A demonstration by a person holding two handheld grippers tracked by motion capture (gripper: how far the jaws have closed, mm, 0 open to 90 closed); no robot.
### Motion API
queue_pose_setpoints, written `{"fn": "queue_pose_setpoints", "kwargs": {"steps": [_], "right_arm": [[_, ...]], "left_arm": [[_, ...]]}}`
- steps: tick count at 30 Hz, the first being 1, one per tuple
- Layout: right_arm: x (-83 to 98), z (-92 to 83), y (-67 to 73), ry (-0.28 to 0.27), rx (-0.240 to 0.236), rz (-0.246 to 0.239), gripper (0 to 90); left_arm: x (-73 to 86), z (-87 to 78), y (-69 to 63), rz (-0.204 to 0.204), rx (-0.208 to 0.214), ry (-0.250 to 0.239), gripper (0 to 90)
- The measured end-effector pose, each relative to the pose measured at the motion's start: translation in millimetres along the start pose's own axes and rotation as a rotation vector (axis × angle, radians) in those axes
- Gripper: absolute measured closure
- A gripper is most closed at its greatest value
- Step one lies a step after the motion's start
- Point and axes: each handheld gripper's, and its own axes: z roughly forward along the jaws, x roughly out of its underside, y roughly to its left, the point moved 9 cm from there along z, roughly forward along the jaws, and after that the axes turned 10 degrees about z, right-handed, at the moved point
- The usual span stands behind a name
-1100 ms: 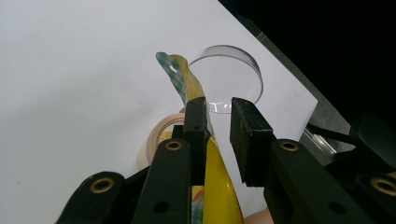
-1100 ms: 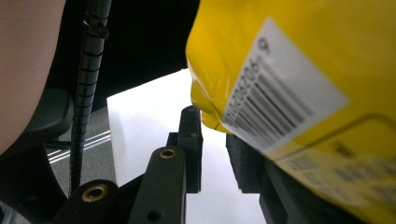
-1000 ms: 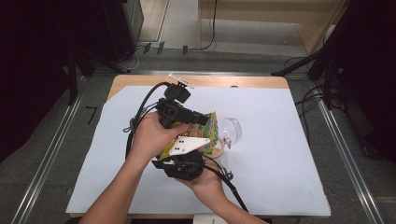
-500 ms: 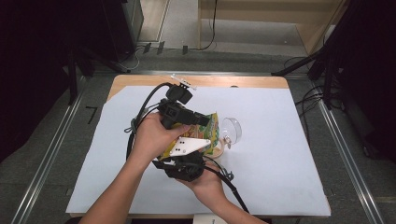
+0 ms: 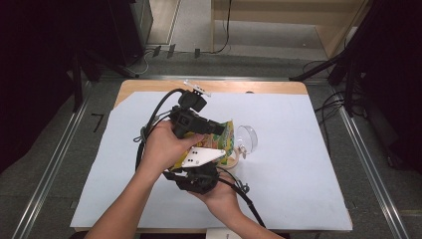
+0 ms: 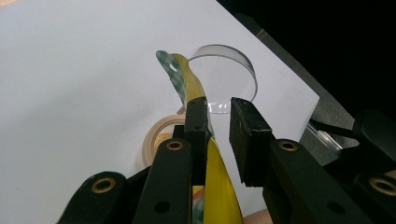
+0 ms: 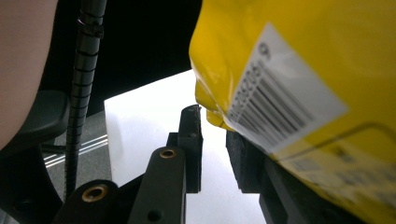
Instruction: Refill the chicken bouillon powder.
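A yellow snack bag (image 5: 225,142) with a green checked top edge is held up over the middle of the white sheet. My left gripper (image 5: 219,130) reaches it from the left. In the left gripper view, the bag (image 6: 187,79) runs up along one jaw of my left gripper (image 6: 218,112), and a gap shows to the other jaw. My right gripper (image 5: 206,164) sits just below the bag, under its grey plate. In the right gripper view, the barcoded bag (image 7: 280,70) hangs over one jaw of my right gripper (image 7: 214,126), and the gap between the jaws is bare.
A clear plastic cup (image 5: 247,139) lies on its side just right of the bag, also seen as the cup (image 6: 224,79) beyond the jaws. A tan tape roll (image 6: 156,140) lies beside it. White paper (image 5: 298,174) covers the wooden table; cables trail from both grippers.
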Motion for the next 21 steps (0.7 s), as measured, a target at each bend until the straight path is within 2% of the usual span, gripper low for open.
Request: {"fn": "queue_pose_setpoints", "kwargs": {"steps": [21], "right_arm": [[-1.7, 0.1, 1.3, 0.037, -0.01, 0.025, 75.9]], "left_arm": [[1.0, 0.0, 5.3, -0.034, 0.02, 0.002, 75.4]]}}
